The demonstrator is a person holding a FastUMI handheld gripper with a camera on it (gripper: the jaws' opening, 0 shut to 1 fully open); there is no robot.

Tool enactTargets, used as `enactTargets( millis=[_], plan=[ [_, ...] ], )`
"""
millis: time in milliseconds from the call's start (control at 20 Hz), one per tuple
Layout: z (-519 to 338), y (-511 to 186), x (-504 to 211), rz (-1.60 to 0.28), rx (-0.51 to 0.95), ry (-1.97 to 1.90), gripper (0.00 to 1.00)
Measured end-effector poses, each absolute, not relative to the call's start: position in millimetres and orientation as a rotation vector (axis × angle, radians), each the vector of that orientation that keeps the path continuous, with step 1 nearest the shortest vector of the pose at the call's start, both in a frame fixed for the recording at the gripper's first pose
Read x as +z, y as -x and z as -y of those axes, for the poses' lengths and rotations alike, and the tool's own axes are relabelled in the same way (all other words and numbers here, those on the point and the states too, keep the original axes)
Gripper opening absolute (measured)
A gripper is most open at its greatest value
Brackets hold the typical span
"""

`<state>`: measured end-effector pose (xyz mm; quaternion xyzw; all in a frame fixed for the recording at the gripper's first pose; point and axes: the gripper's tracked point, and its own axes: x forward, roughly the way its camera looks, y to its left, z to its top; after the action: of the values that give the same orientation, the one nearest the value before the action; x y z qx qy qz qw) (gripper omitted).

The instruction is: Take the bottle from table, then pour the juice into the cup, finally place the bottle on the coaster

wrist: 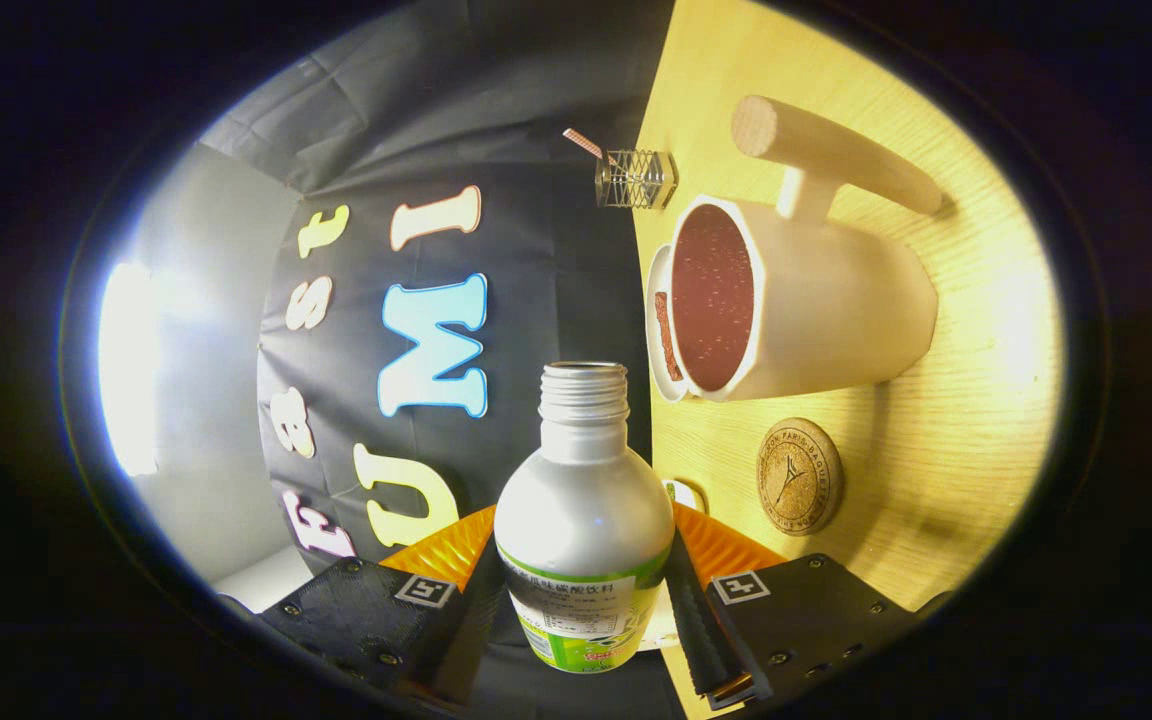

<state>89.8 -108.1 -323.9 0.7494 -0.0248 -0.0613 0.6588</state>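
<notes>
Clamped between our gripper [584,590] fingers, low in the middle of the frame, is the bottle [582,520]; both fingers press its sides. We see its silver body, its green label and its open threaded neck, with no cap on, pointing toward the upper middle. The view is rolled, so the wooden table [976,440] fills the right half. On it, upper right, the white cup [816,305] with a wooden handle shows dark reddish juice inside. Just beneath the cup in the frame lies the round cork coaster [799,476], bare. Near the cup's rim, at upper centre, stands a small glass jar [636,180] with a stick in it.
</notes>
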Motion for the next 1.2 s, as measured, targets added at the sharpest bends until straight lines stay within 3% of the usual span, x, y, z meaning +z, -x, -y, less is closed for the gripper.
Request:
enactTargets(
  millis=[1200],
  plan=[
    [112.5, -101.4, -292.0, 0.180, -0.104, -1.915, 0.78]
  ],
)
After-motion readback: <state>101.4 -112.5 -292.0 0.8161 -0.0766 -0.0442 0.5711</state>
